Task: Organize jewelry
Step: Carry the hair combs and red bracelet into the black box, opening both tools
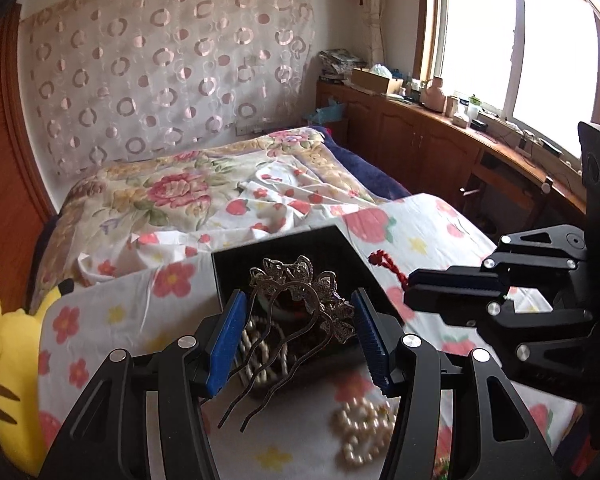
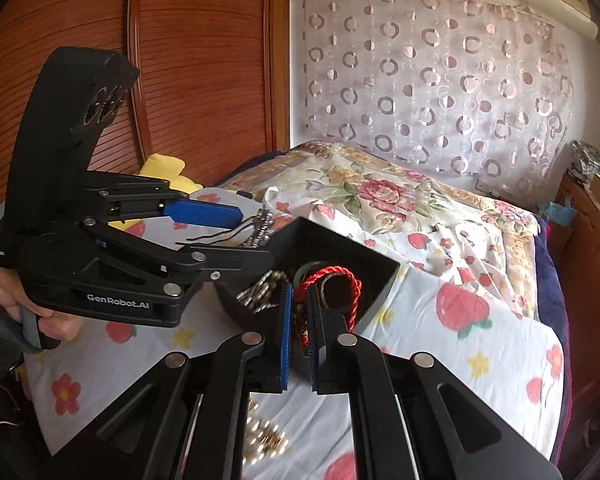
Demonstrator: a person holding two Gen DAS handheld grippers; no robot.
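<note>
My left gripper is shut on a silver filigree hair comb, whose wavy prongs point back toward the camera. It hangs just above an open black box that holds pearl strands and a metal chain. In the right wrist view the left gripper carries the comb over the box's near corner. My right gripper is shut on a red braided cord with a dark ring on it, over the box. From the left wrist view the right gripper sits right of the box, the cord dangling from its tip.
A loose pearl strand lies on the flower-print sheet in front of the box. A yellow plush toy sits at the bed's left edge. A wooden wardrobe stands on the left, a cluttered cabinet under the window. A hand holds the left gripper's handle.
</note>
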